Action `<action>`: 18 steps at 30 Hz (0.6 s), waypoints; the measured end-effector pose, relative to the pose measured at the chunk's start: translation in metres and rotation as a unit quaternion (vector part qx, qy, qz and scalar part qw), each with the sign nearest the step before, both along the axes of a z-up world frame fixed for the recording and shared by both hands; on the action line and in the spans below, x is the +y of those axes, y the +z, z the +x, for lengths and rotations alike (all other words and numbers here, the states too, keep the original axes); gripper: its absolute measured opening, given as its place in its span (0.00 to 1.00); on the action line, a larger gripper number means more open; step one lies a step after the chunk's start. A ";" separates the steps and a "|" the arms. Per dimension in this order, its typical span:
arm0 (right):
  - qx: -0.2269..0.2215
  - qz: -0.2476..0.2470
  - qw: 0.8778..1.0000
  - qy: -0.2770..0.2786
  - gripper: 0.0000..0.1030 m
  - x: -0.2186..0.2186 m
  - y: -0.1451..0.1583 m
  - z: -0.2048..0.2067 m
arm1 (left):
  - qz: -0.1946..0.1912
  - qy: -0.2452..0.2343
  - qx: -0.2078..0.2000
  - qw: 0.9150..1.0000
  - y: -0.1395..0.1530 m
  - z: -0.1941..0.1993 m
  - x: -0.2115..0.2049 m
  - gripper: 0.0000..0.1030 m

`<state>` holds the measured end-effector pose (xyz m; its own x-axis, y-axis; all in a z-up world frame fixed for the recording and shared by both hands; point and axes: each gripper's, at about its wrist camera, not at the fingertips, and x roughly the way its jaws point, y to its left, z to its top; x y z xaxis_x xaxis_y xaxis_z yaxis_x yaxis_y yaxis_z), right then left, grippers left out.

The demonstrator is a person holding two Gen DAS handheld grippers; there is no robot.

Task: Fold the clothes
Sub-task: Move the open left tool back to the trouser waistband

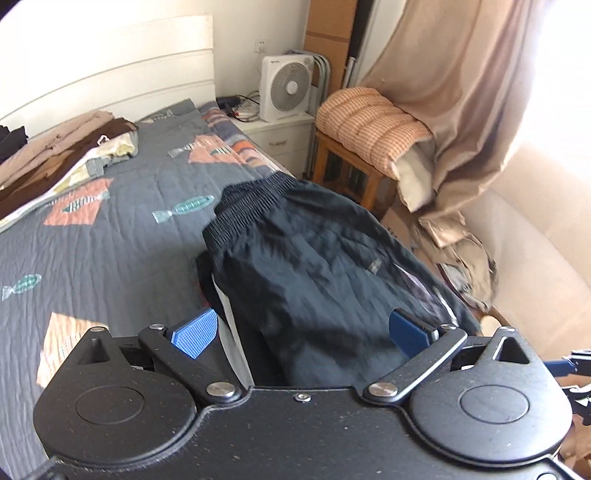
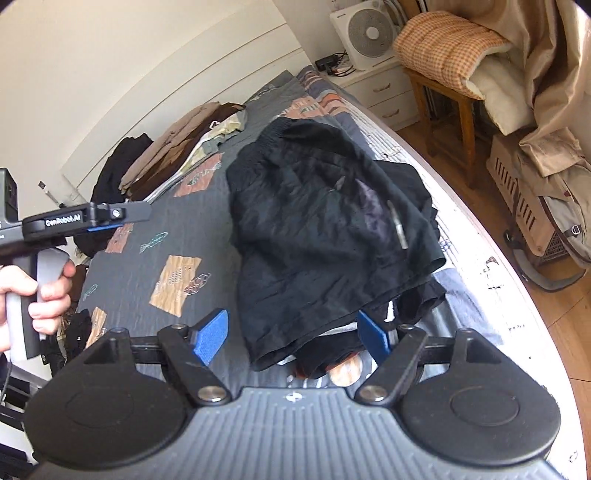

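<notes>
Left gripper spread wide around black shorts on bed

My left camera is sitting low over the bed, looking along my left tool toward the headboard, very close to the black shorts filling the frame's centre. My right camera is riding higher, looking down past my right tool at the same shorts. Both are sharing the fan at upper right and the clothes pile at left.
</notes>
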<state>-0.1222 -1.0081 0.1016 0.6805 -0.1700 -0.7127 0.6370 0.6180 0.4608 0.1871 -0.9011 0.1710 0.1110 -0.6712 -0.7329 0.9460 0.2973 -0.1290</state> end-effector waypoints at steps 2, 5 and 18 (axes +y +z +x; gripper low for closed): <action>-0.001 -0.007 1.000 0.008 0.74 0.010 0.011 0.003 | 0.002 -0.004 0.005 1.000 0.004 -0.008 0.009 0.97; -0.015 -0.004 0.999 0.032 0.74 0.019 0.021 0.004 | 0.006 0.008 0.007 1.000 0.007 -0.010 0.022 0.97; -0.021 0.068 0.997 0.042 0.74 0.027 0.045 -0.031 | 0.052 0.056 -0.012 0.997 0.053 -0.041 0.033 0.97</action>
